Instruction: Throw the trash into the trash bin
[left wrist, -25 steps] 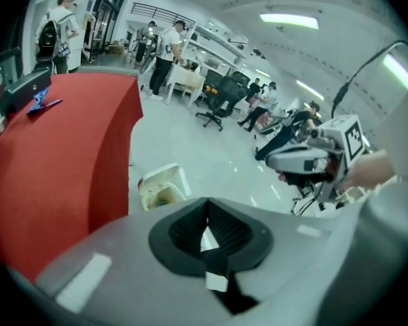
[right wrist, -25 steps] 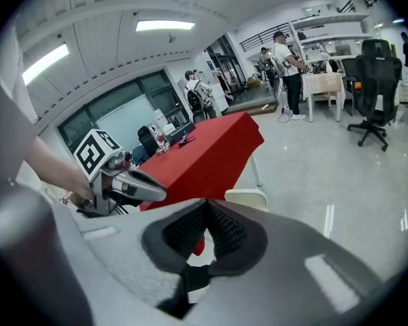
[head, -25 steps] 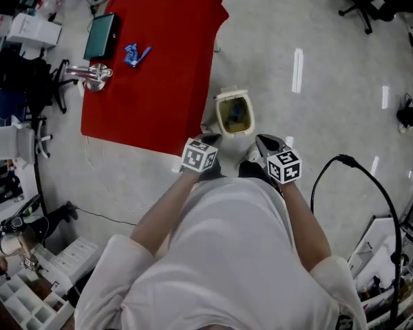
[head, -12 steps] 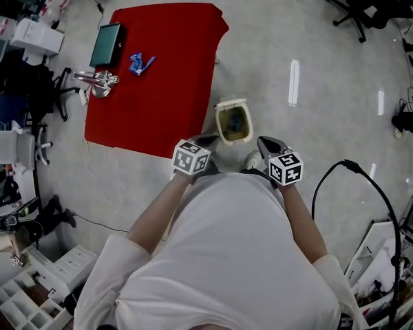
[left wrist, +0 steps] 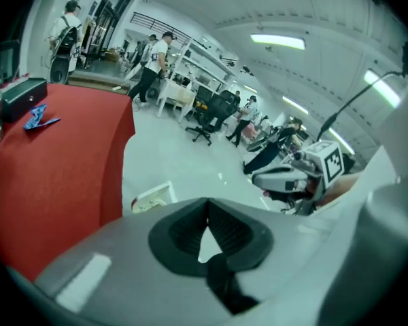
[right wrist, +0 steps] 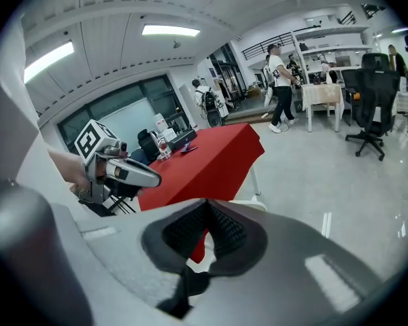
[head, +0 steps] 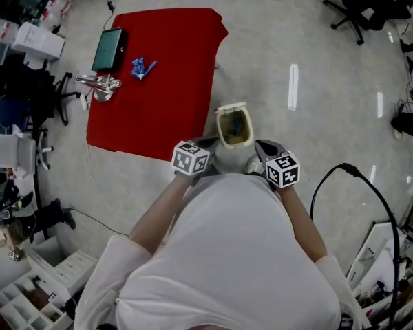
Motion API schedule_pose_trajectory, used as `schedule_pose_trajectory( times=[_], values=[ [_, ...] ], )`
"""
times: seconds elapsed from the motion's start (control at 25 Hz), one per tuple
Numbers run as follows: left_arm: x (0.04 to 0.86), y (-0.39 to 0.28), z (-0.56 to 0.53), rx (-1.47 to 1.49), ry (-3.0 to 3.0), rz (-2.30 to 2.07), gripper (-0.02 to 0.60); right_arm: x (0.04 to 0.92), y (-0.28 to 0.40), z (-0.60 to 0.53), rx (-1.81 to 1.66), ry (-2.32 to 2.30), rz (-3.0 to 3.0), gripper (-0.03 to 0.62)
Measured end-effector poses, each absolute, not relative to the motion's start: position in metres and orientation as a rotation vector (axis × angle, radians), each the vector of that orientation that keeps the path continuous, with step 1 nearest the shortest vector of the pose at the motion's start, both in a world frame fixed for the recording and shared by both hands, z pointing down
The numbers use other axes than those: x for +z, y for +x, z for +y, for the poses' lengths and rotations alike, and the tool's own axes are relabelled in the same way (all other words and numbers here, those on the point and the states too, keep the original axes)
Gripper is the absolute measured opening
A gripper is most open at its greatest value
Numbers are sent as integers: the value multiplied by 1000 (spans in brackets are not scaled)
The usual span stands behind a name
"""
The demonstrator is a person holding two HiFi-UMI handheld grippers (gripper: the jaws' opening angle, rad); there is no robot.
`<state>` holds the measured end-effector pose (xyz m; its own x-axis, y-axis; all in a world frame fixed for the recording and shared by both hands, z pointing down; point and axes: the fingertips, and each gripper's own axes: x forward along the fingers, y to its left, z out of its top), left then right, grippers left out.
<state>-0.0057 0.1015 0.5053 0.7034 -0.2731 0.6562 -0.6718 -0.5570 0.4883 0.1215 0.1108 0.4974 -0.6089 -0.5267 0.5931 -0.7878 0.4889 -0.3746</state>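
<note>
Far left of the head view, a shiny metal object (head: 100,84) sits at the left edge of the red tabletop (head: 162,102), with a dark flat case (head: 110,49) just beyond it. The blue wrapper (head: 142,67), the trash, lies on the cloth just right of the case, apart from both and well apart from either tool. Left gripper (head: 205,143) is held off the tabletop's near right corner, over the floor; in its own view the fingers (left wrist: 187,229) are pressed together with nothing between them. The trash bin (head: 221,126), cream-coloured and open-topped, stands on the grey floor beside the tabletop's right edge, just ahead of and between the two tools. Its contents are too small to make out. Right gripper (head: 264,147) is held level with the left one, near the bin; its fingers (right wrist: 183,233) are likewise closed on each other, empty.
</note>
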Motion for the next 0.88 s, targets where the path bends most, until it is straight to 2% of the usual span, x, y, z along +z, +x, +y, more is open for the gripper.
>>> schedule_pose_trajectory(
  times=[0.44,0.88],
  values=[
    [505,-21,89,682,2178,-773,6,494,120,102,849,1102,-2318,2],
    [494,-87,47,691,2200,-908,29,488,88,81,818,1094,-2318,2]
  ],
)
